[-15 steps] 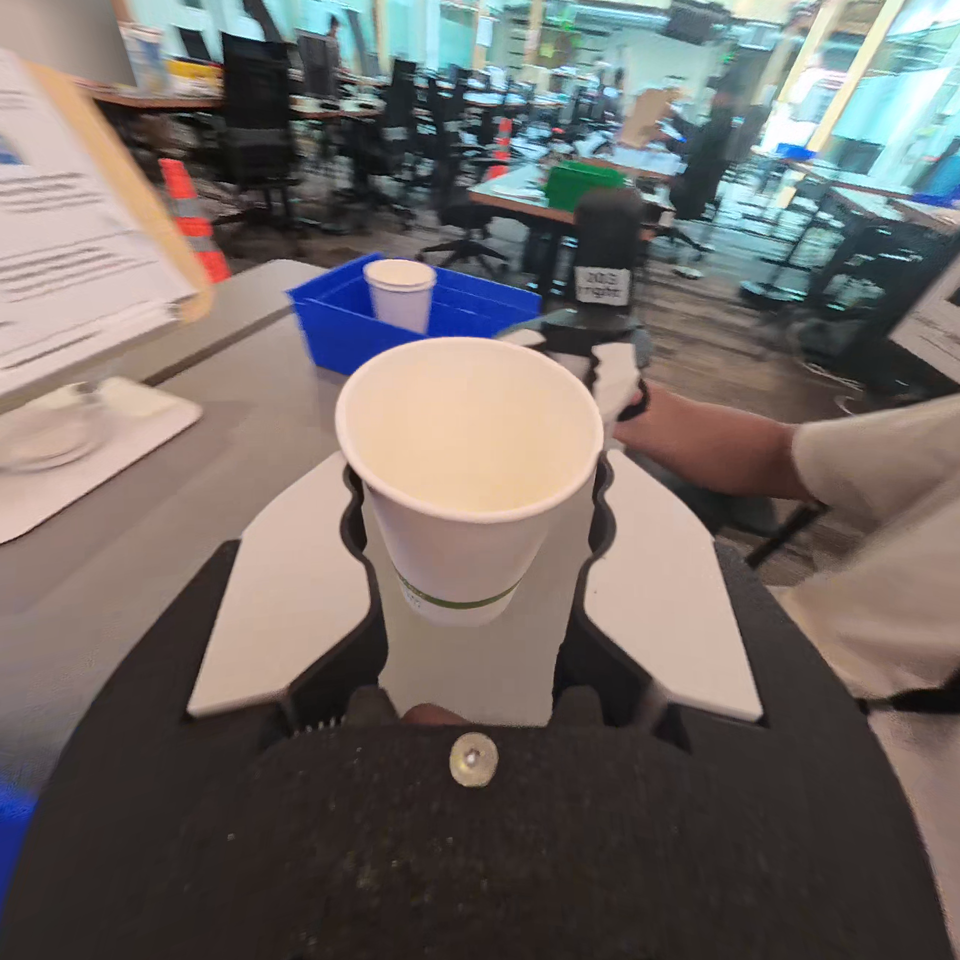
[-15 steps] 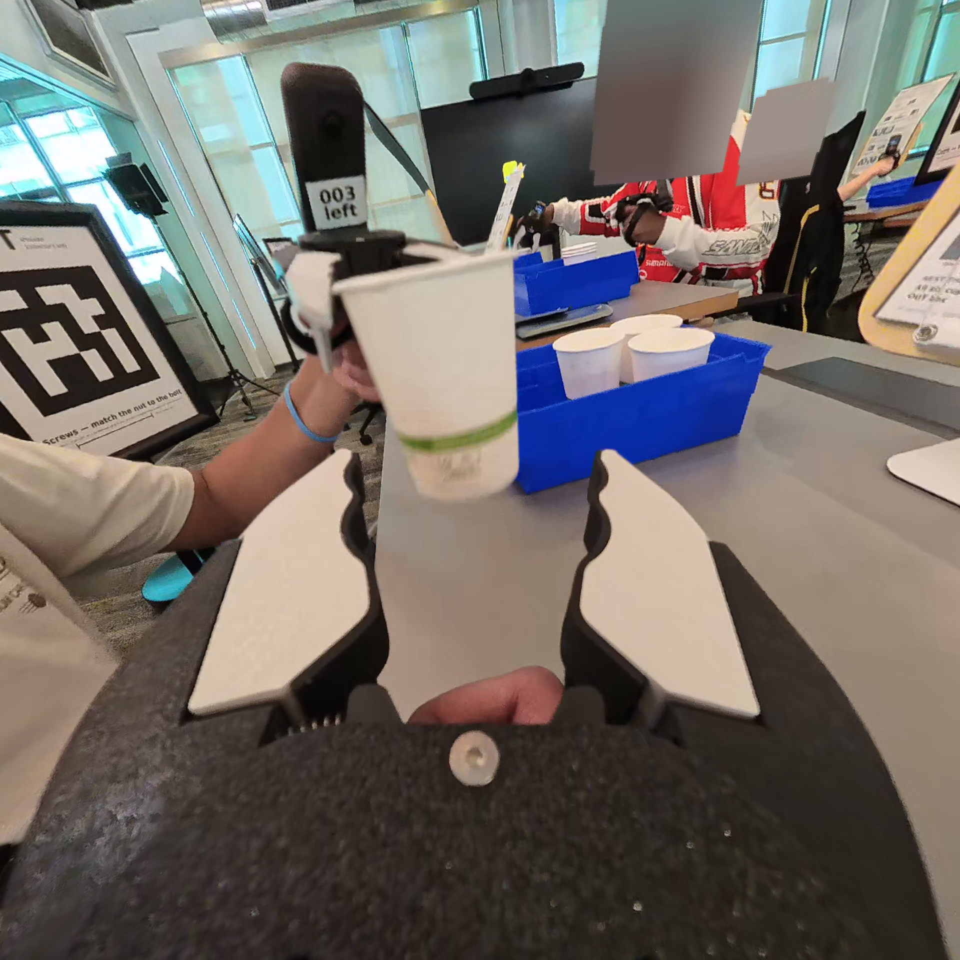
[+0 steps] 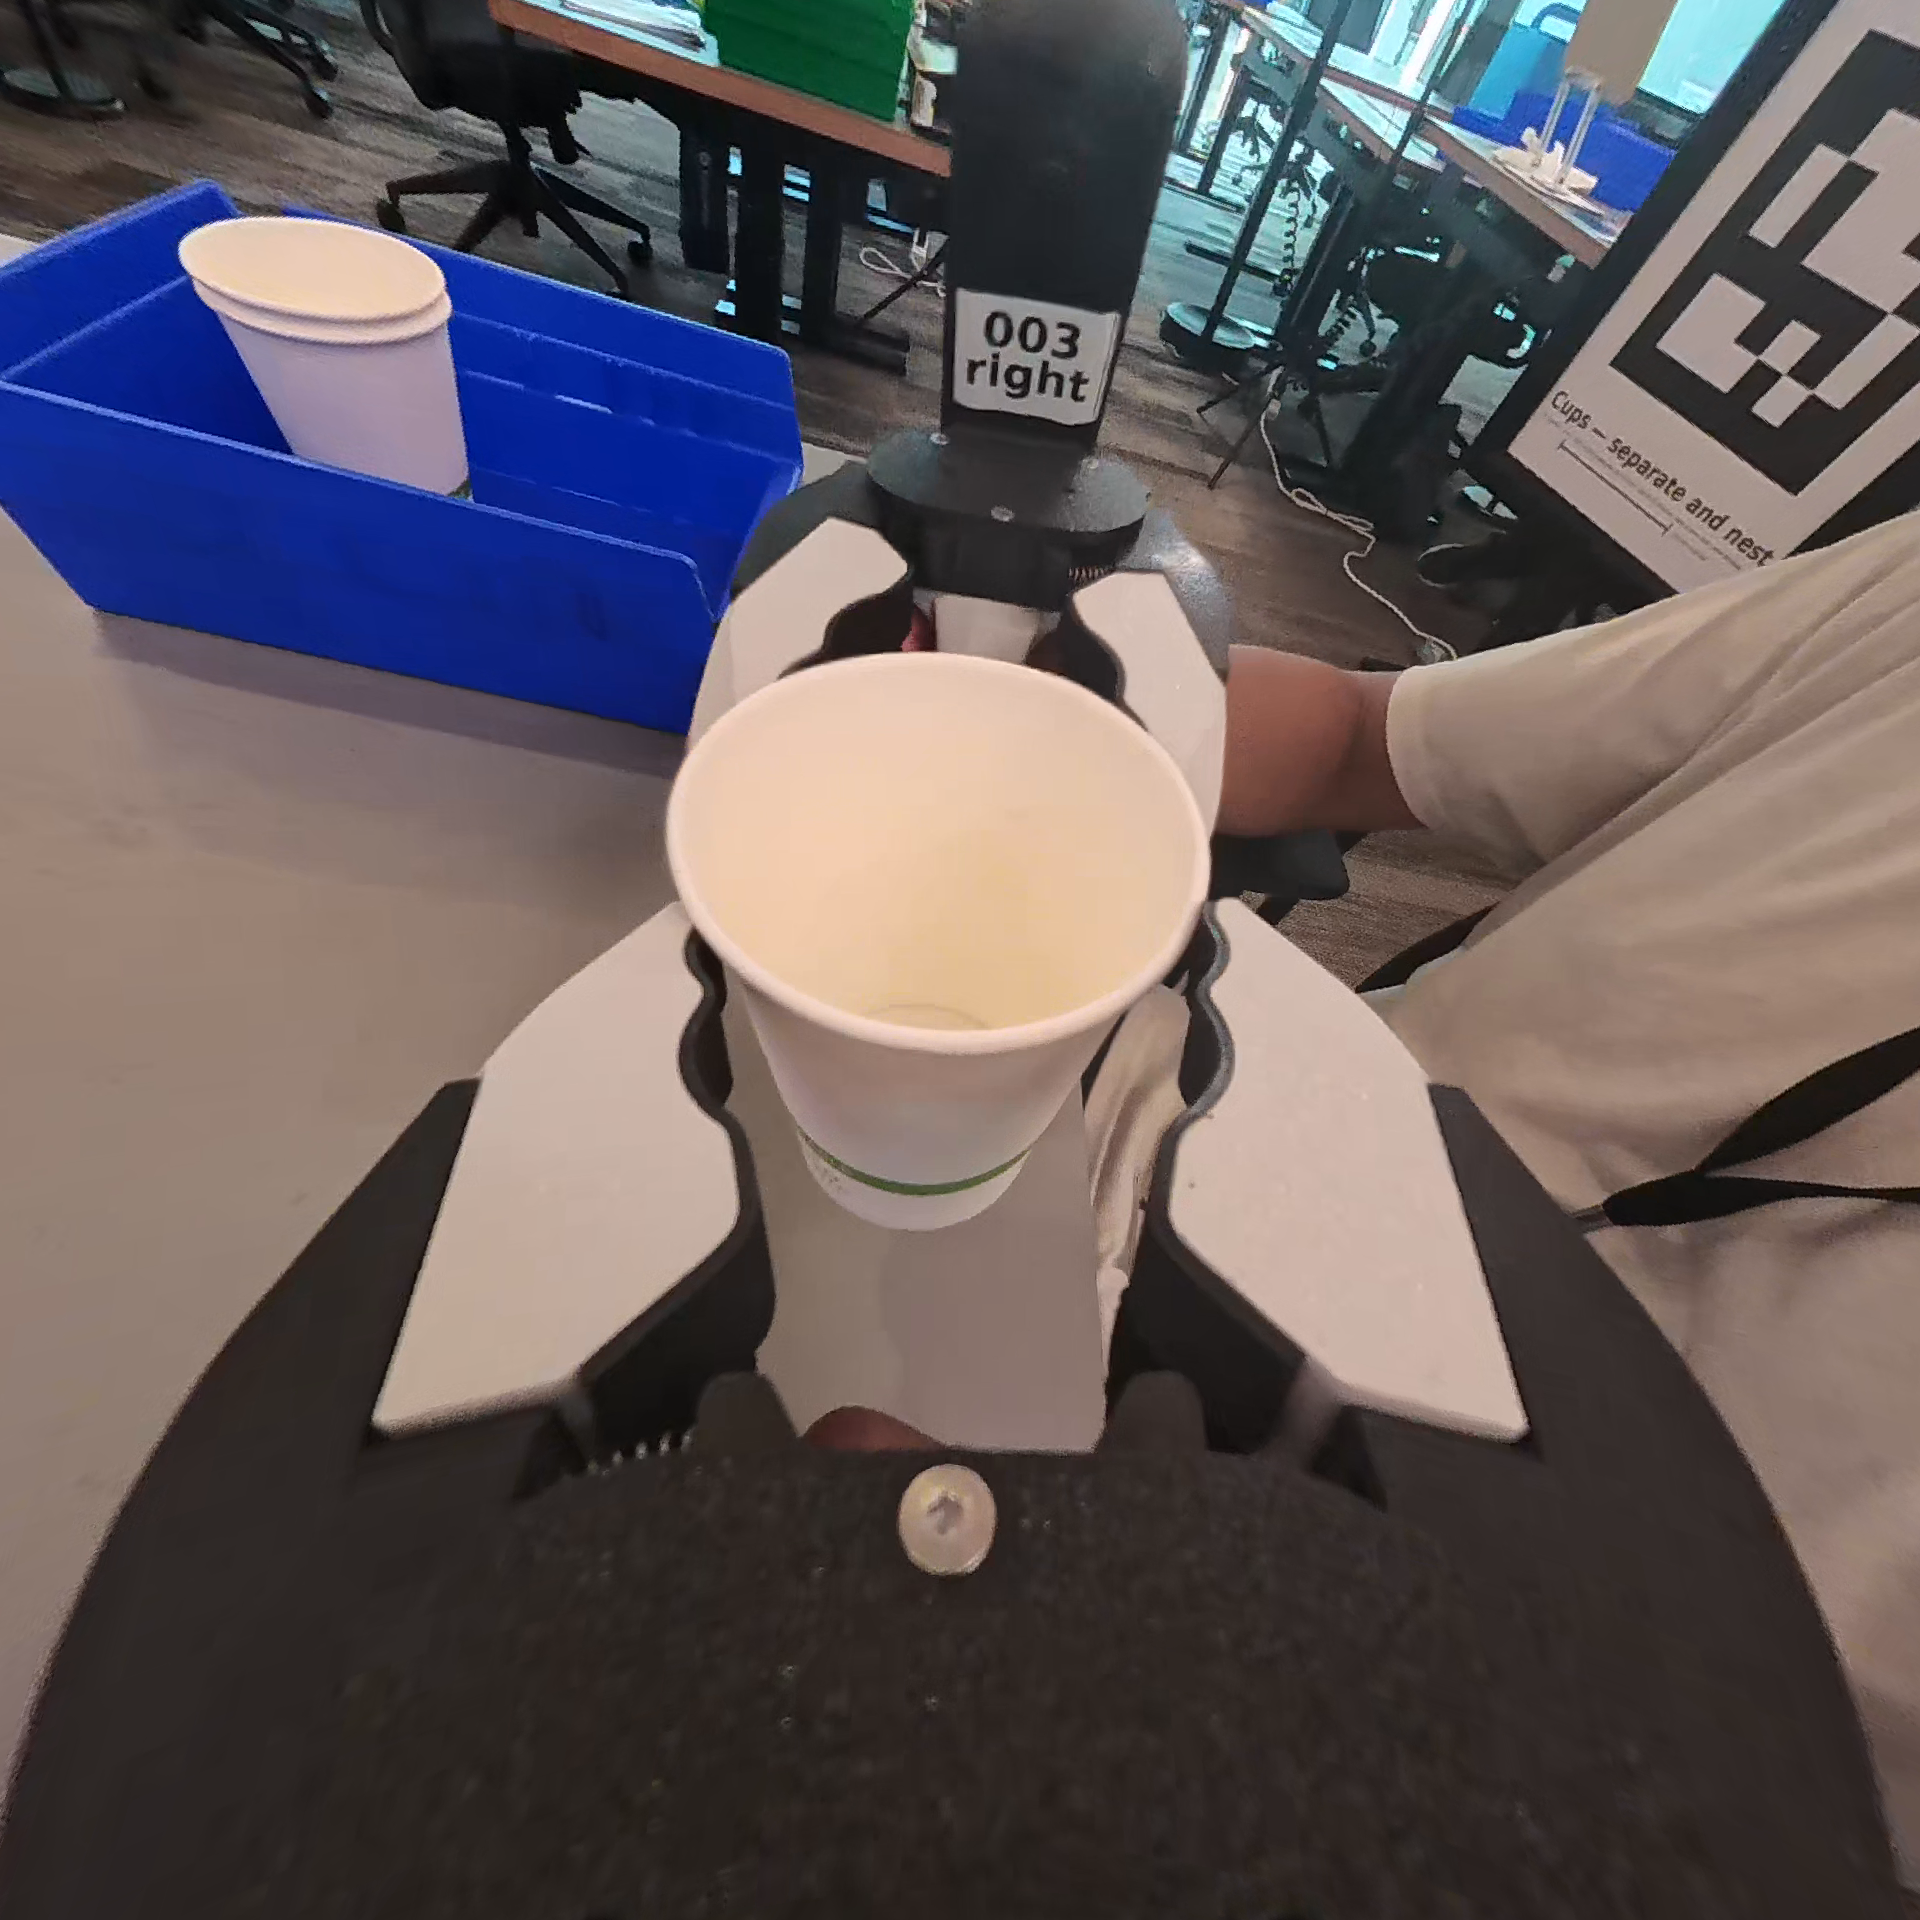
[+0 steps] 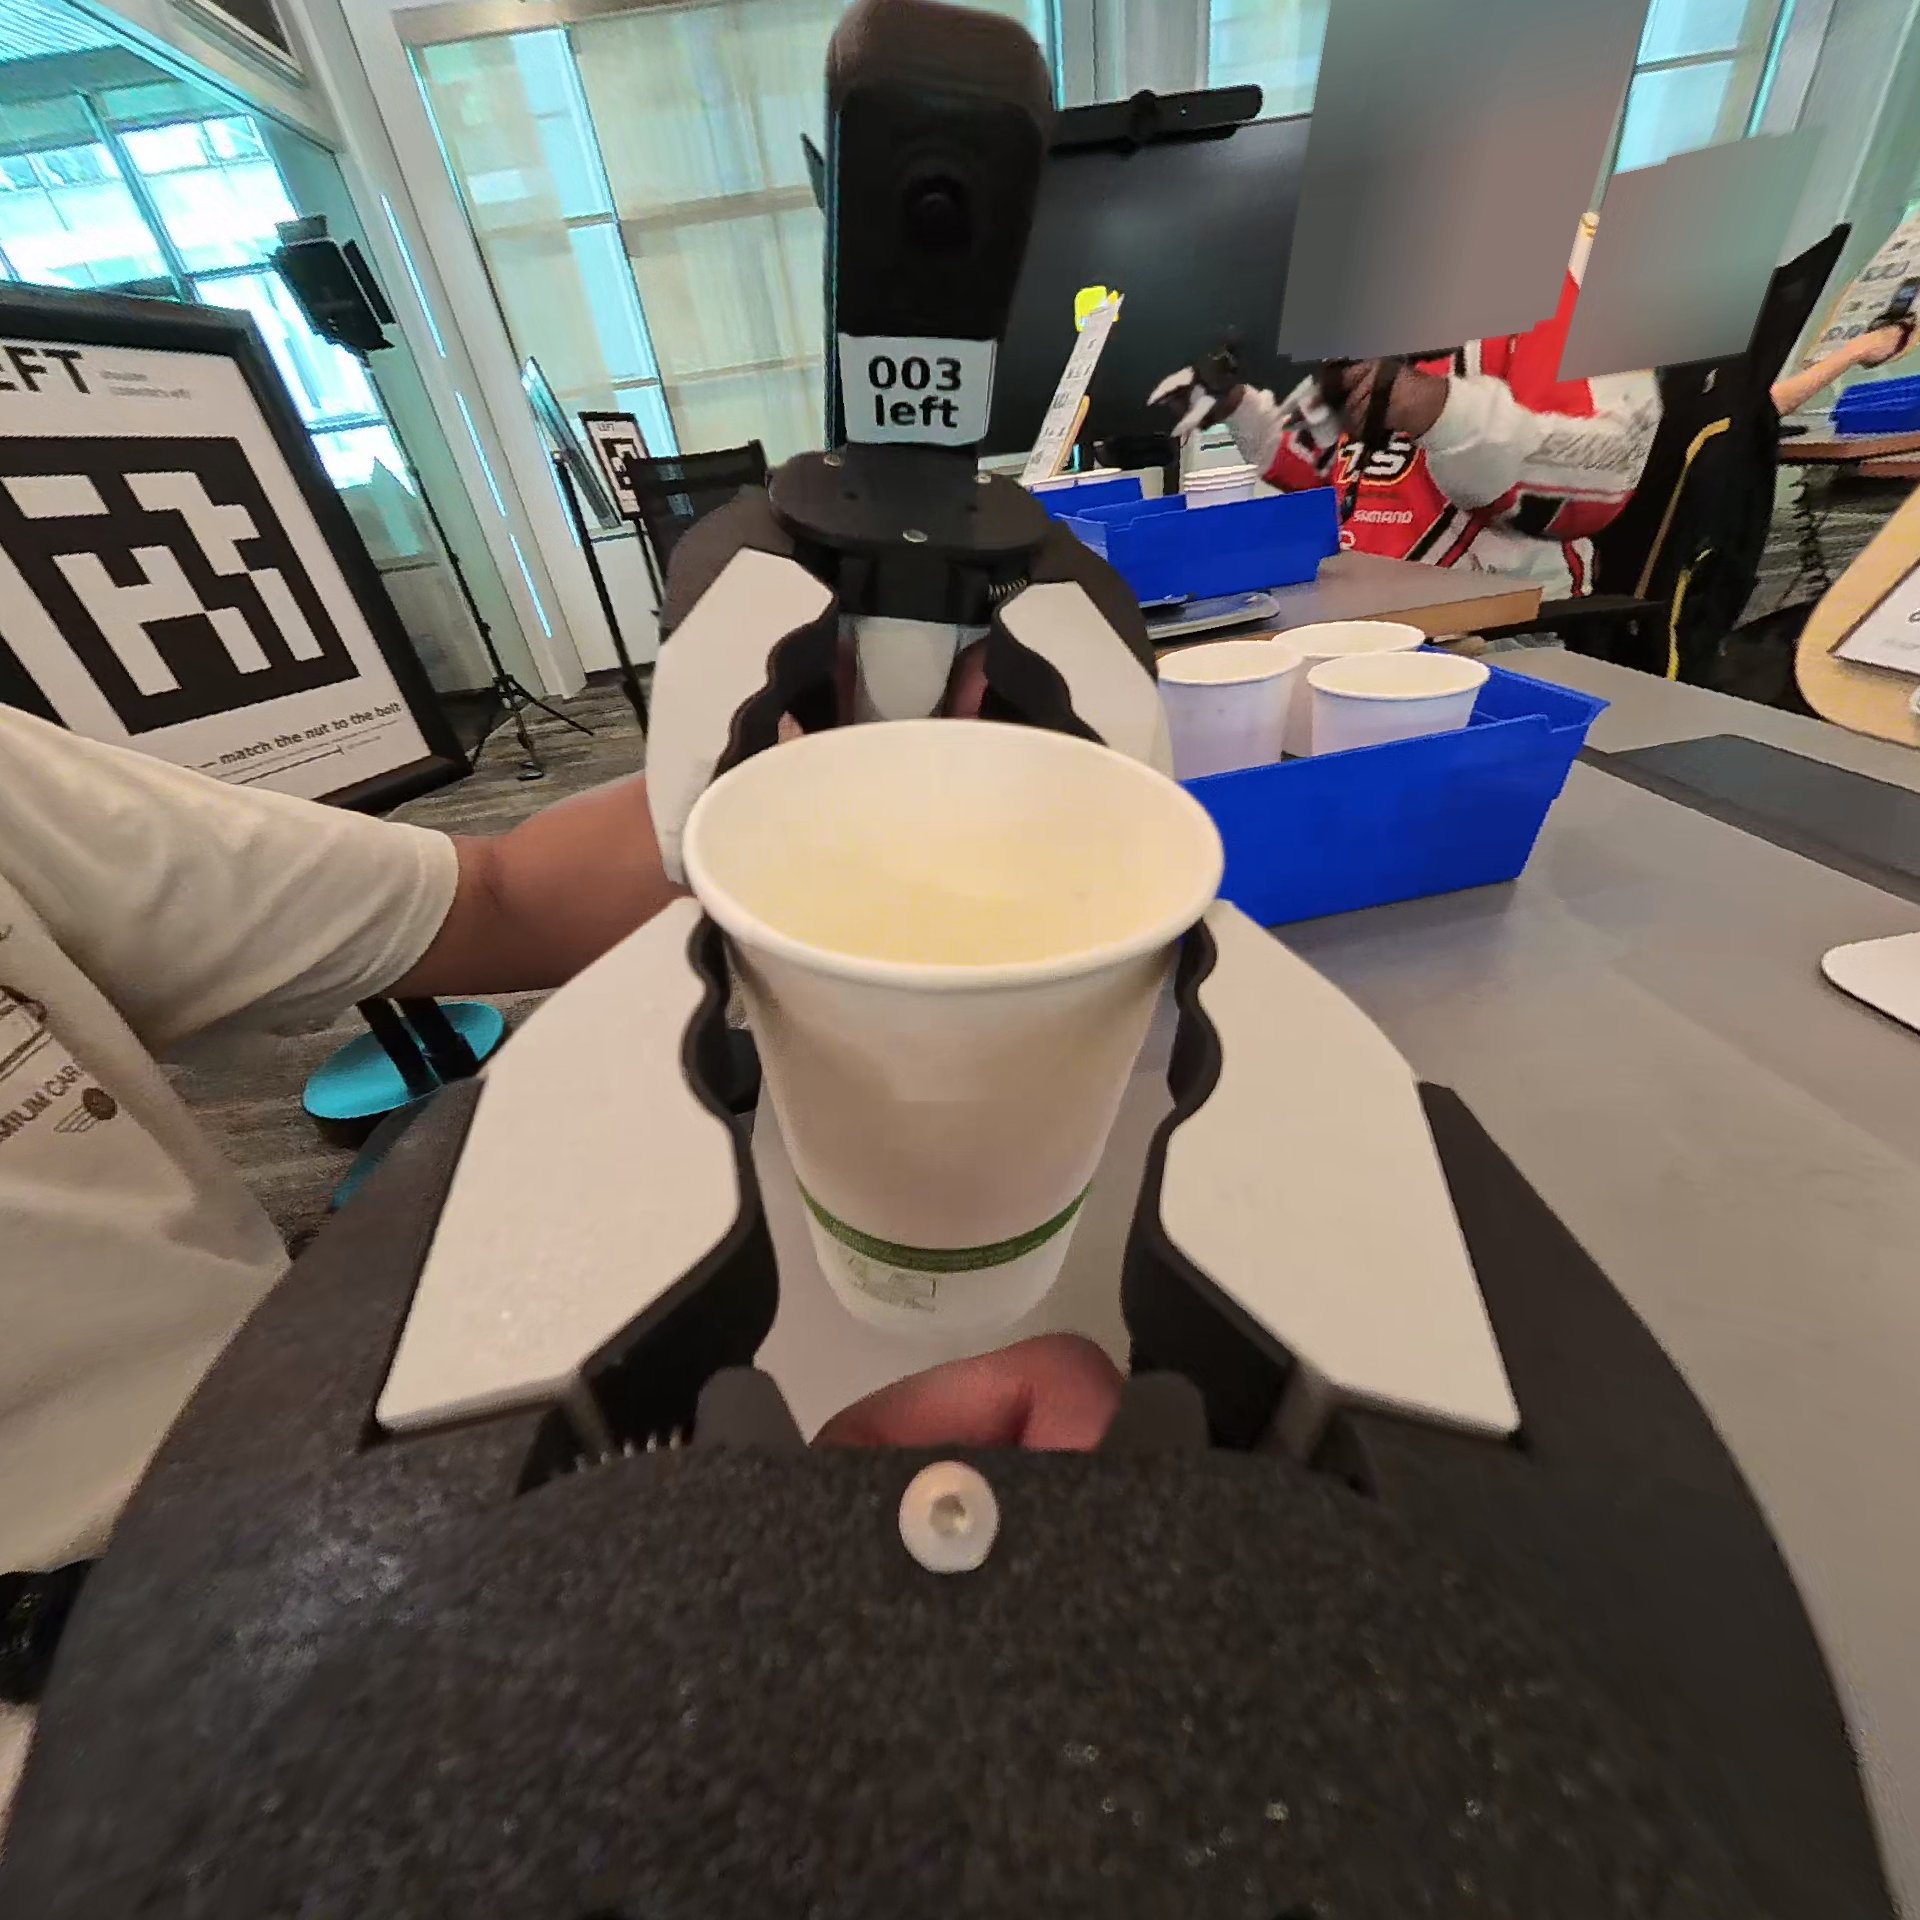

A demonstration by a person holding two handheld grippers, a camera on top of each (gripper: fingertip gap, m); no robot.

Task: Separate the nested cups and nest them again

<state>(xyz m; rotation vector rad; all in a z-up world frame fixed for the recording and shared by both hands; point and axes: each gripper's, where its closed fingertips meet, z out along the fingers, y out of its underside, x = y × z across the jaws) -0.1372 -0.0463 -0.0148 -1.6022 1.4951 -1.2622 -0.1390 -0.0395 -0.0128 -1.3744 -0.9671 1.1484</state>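
Observation:
A white paper cup (image 3: 914,1091) with a green band near its base is held upright in the air above the grey table (image 3: 260,883). My left gripper (image 3: 951,935) is shut on its upper wall just under the rim. My right gripper (image 4: 945,935) faces the left one from the other side. Its jaws stand on either side of the same cup (image 4: 935,1091), as wide as when empty. Each gripper shows behind the cup in the other's view: the right gripper (image 3: 966,665) and the left gripper (image 4: 914,717). I see one rim only.
A blue bin (image 3: 364,582) stands on the table beyond the grippers, with nested white cups (image 3: 343,353) leaning in it. The right wrist view shows the bin (image 4: 1382,821) holding several cups (image 4: 1392,696). A white stand base (image 4: 1870,977) lies at the right.
The right gripper has moved up to the cup, which now sits between its fingers. The left gripper has turned to face it, still holding the cup.

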